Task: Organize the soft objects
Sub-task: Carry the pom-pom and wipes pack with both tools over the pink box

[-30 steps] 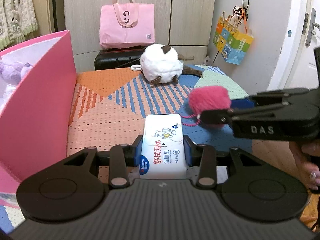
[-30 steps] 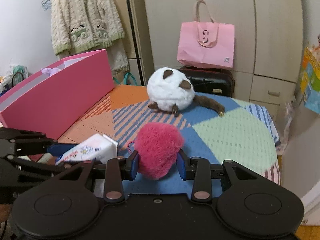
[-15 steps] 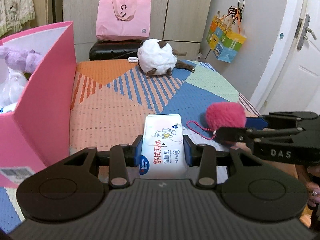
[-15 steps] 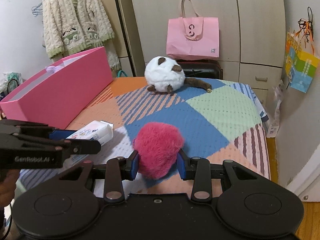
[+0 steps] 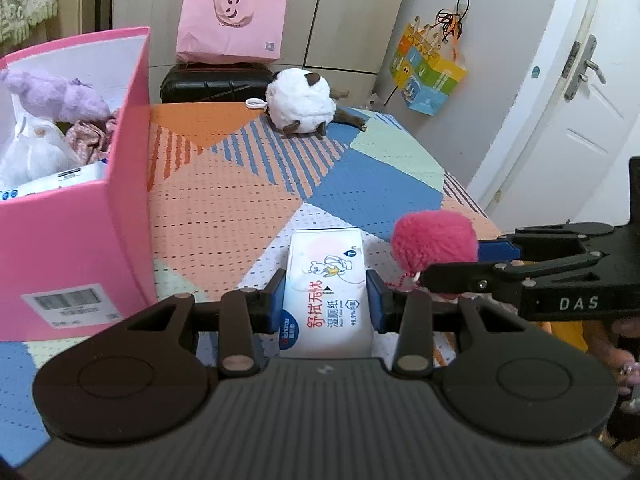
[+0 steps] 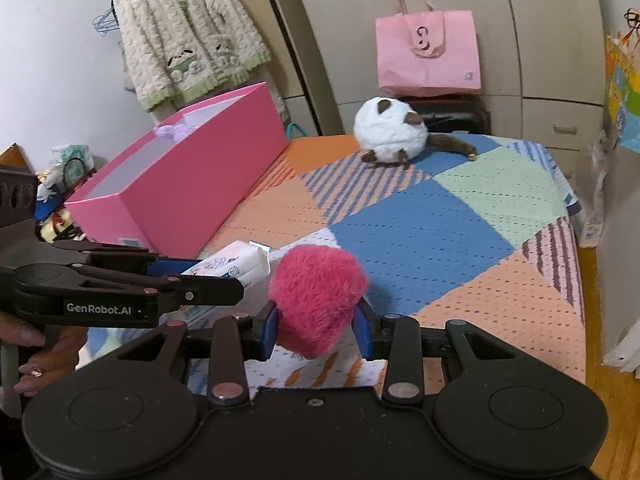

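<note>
My left gripper (image 5: 326, 294) is shut on a white pack of wet wipes (image 5: 326, 280) and holds it above the patchwork bed cover (image 5: 224, 200). My right gripper (image 6: 318, 326) is shut on a fluffy pink pom-pom (image 6: 318, 290), held above the bed's near end. The pom-pom (image 5: 434, 244) and the right gripper show at the right of the left wrist view. The wipes pack (image 6: 236, 262) and the left gripper show at the left of the right wrist view. A pink storage box (image 5: 76, 216) stands at the left with a purple plush (image 5: 52, 94) and other soft things inside.
A white and brown plush ball (image 5: 302, 106) lies at the bed's far end, also in the right wrist view (image 6: 390, 134). A pink tote bag (image 5: 232, 26) sits on a black case (image 5: 216, 84) by the wardrobe. A white door (image 5: 560, 112) is at the right.
Both grippers have risen and drawn back from the bed's far end with their loads. The inside of the pink box has come into the left wrist view.
</note>
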`<state>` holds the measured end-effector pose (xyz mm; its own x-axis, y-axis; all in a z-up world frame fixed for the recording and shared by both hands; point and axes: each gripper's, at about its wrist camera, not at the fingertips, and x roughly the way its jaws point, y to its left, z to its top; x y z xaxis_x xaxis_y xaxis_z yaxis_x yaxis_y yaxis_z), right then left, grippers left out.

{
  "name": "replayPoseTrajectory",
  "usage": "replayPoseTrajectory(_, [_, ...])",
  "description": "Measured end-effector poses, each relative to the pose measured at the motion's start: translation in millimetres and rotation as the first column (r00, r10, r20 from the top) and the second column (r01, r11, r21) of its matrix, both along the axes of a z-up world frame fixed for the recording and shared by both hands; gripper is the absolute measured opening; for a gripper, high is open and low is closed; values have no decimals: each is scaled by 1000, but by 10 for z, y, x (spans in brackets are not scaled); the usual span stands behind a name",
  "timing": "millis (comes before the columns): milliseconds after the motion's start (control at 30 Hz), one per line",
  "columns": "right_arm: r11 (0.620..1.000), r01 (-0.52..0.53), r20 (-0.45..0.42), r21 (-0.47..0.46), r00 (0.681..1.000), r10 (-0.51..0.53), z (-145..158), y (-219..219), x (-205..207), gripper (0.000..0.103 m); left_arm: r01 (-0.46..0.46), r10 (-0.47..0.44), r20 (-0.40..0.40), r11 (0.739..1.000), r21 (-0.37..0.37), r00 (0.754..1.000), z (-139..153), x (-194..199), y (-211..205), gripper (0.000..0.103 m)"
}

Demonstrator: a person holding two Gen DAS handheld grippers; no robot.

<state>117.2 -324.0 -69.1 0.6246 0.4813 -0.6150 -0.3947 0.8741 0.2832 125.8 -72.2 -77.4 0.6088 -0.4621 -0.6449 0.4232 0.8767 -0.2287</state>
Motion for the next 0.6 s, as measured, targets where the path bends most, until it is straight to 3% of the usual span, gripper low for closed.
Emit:
replayPoseTrajectory(200, [998,-63,-28,-15,998,63,112,99,-49,43,57,-57,-32,998,-3,998,82,-56,109,39])
replayPoseTrajectory(600, [975,-216,-66,55,973,219,330,412,-121,43,101,-103,-72,994,-29,992,326,-207,521,39])
